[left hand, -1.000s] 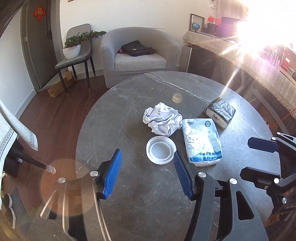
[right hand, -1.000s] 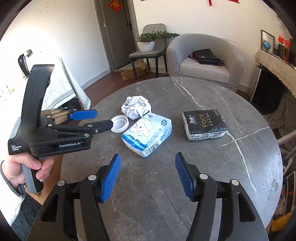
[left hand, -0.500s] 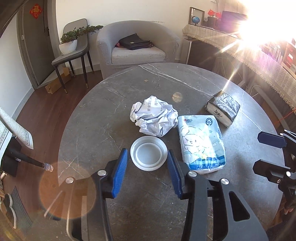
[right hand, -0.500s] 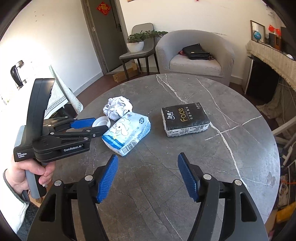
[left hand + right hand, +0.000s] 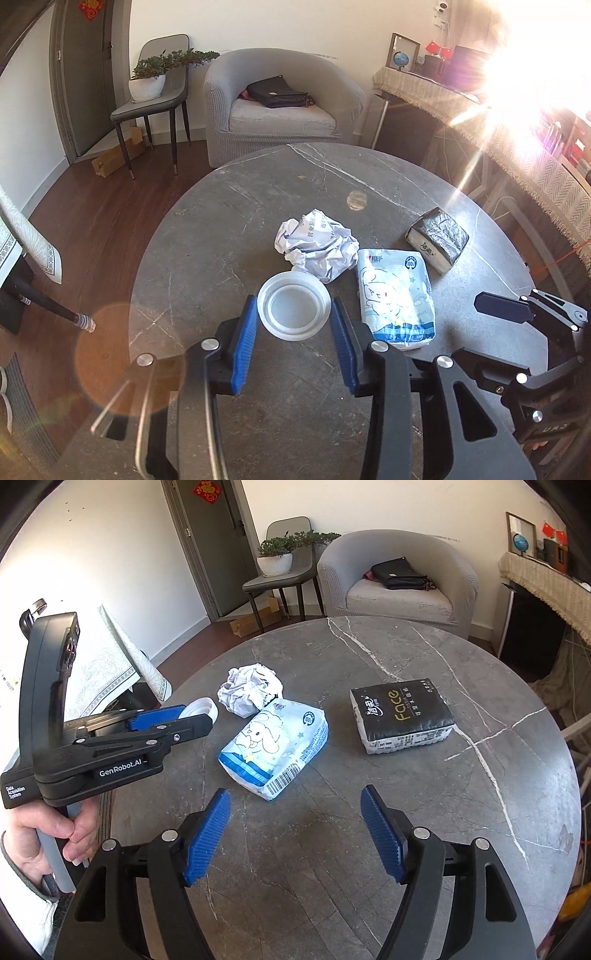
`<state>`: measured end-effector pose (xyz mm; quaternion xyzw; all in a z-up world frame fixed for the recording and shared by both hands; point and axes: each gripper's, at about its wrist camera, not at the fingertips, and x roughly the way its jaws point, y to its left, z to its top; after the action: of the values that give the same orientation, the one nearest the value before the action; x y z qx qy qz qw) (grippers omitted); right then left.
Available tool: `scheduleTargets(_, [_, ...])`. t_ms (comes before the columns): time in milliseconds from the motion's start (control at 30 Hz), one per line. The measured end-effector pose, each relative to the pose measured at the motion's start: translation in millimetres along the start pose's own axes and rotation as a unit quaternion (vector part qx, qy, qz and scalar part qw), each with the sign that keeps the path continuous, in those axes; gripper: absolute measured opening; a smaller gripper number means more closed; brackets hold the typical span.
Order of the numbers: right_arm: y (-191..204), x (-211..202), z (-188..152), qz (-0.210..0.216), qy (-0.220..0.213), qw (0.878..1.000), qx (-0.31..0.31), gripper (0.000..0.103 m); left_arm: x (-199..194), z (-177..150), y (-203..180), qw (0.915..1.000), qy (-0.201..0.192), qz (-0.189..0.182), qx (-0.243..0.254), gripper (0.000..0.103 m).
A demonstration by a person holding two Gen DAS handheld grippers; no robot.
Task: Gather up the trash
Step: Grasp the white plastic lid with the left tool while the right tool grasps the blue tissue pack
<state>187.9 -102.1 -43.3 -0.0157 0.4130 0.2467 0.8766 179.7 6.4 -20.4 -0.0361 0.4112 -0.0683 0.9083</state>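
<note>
The left gripper (image 5: 293,314) brackets the white plastic lid (image 5: 294,309), one blue pad on each side of its rim; the pads stand at the rim or just short of it, and contact cannot be confirmed from either view. The lid lies open side up on the round grey marble table (image 5: 221,236), toward the table's left side. Directly beyond the lid, touching or nearly touching its far rim, sits the crumpled paper ball (image 5: 317,245). To the right of the lid, close beside the left gripper's right pad, lies the blue-and-white tissue pack (image 5: 395,295), its long side running away from the gripper. Farther right and apart from it rests the black tissue pack (image 5: 437,238), well inside the table's right edge. The right gripper (image 5: 295,829) hangs above the near part of the table with its jaws spread wide and nothing between them; bare tabletop lies under and ahead of it up to the blue-and-white tissue pack. Bare surface extends from the paper ball to the far table edge, beyond which stands a grey armchair (image 5: 273,107).
</note>
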Motion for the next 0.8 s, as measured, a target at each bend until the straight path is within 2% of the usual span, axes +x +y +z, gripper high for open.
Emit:
scheduleTargets(300, [14.8,21.9,9.4,-0.011,0.006,0.999,0.031,0.083,-17.8,2.4,21.4,0.9997,-0.016,-0.002,-0.02,0.042])
scheduleTargets(600, [29.1,40.5,18.0,-0.062,0.005,0.998,0.027,0.086,-32.5,-2.5,37.5,0.9995,-0.019,0.0,-0.024,0.042])
scheduleTargets(800, [37.1,49.8,24.7,-0.074,0.007,0.997,0.028,0.086,-36.5,-7.5,41.7,0.9998,-0.014,0.007,-0.012,0.042])
